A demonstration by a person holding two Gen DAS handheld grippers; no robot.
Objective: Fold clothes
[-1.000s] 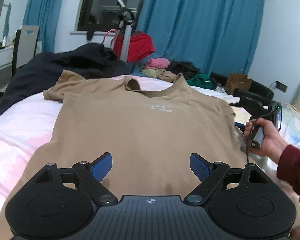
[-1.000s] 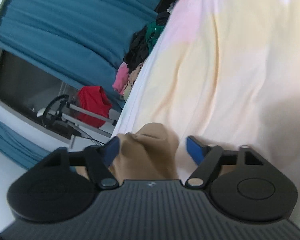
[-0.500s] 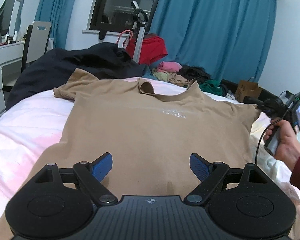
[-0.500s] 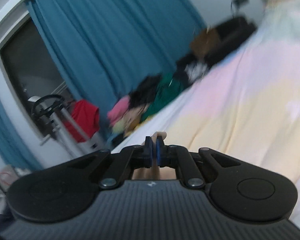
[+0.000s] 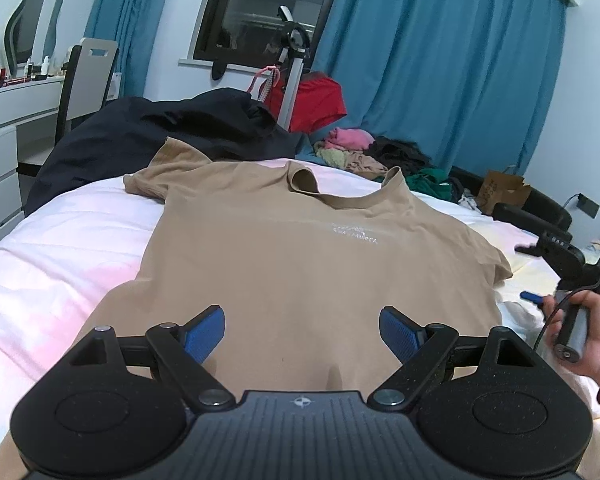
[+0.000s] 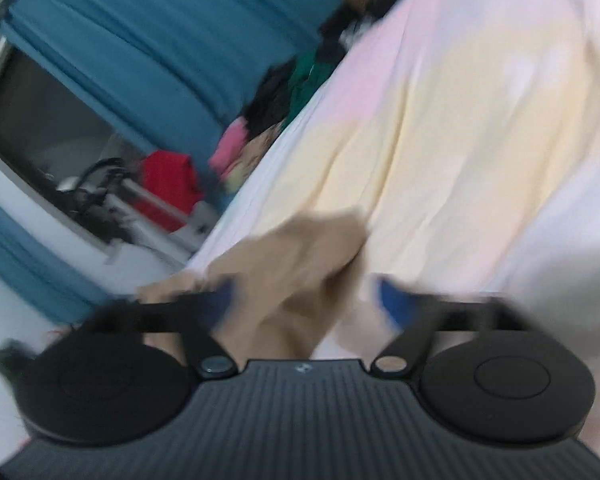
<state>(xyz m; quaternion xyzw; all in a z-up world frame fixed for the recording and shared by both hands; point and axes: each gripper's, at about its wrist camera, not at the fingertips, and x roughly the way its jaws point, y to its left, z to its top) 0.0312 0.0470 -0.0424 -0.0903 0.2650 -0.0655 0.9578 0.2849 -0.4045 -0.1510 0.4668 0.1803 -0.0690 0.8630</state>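
A tan T-shirt (image 5: 300, 264) lies face up and spread flat on the bed (image 5: 68, 240), collar toward the far end. My left gripper (image 5: 302, 330) is open and empty, hovering over the shirt's lower middle. My right gripper (image 6: 308, 304) is open; the shirt's right sleeve (image 6: 300, 252) lies loose between its blue pads, in a blurred view. In the left wrist view the right gripper (image 5: 530, 272) is held in a hand just off the sleeve's end.
A dark garment (image 5: 160, 136) is heaped at the bed's far left. A pile of coloured clothes (image 5: 364, 152) lies beyond the bed. A red cloth on a metal stand (image 5: 312, 100) is by the window. A desk and chair (image 5: 80, 80) stand left.
My right gripper was shut on the sleeve half a second ago, pulling it outward; now it is open and the sleeve lies flat. My left gripper has lifted and tilted slightly.
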